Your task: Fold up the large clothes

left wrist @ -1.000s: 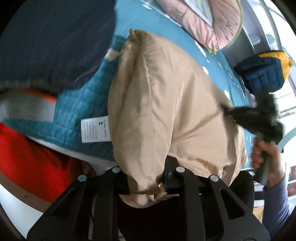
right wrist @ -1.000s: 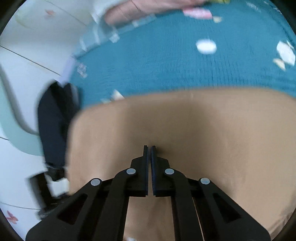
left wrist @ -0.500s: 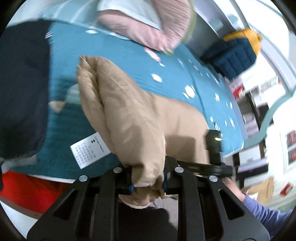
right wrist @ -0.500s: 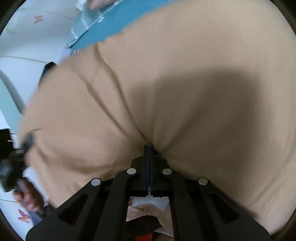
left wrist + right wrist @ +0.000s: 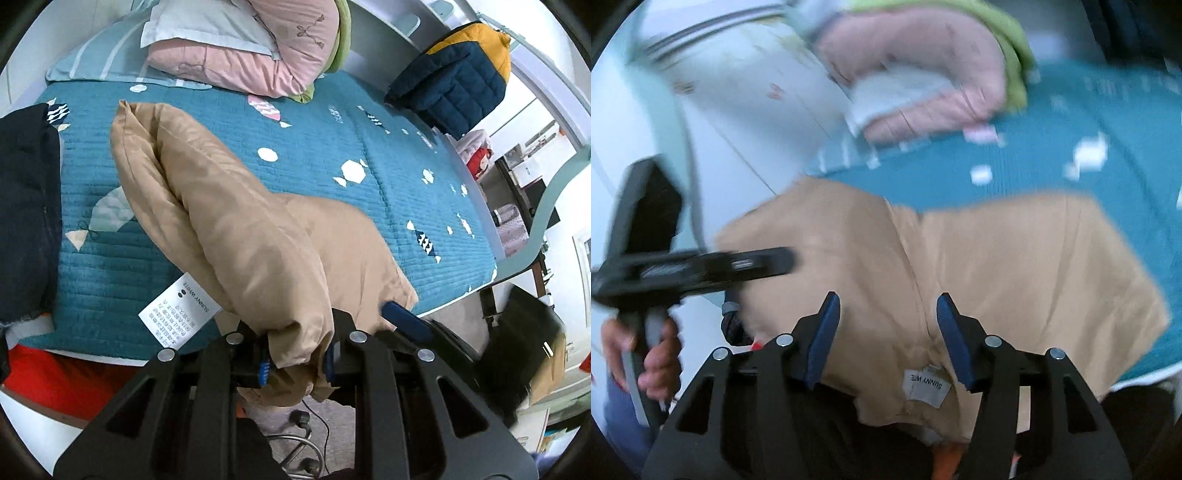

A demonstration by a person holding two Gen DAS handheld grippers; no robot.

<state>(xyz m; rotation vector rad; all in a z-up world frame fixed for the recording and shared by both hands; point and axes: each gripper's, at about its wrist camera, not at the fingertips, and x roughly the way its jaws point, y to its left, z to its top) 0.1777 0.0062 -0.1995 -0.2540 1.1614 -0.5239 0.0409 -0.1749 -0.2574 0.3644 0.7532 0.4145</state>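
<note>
Motion blur smears most of the right wrist view: the pink pillow (image 5: 923, 66) and the white patches on the teal quilt (image 5: 1071, 122) are soft shapes, and the left hand (image 5: 653, 354) is cut off by the frame's left edge. In the left wrist view, the near edge of the bed drops out of sight behind the gripper body, and what lies on the floor below (a cable, some metal tubing) is hard to make out.

The left gripper (image 5: 297, 356) is clenched on a thick, bunched fold of the tan garment (image 5: 240, 229), its blue pads pressed into the cloth from both sides. From that grip the fabric runs up as a doubled roll toward the far left corner of the quilt (image 5: 369, 155), while a flatter part spreads to the right along the bed's near edge. A white care label (image 5: 177, 314) hangs from the underside of the roll, over the quilt.

The right gripper (image 5: 888, 332) stands wide open, its fingers (image 5: 822, 339) spread above the garment (image 5: 1015, 266) with nothing between them; a small brand tag (image 5: 925, 386) shows just below the gap. Whether the pads touch the cloth cannot be told.

A dark garment (image 5: 26, 221) lies along the quilt's left edge, and a navy and yellow jacket (image 5: 458, 81) sits beyond the bed's far right corner.
</note>
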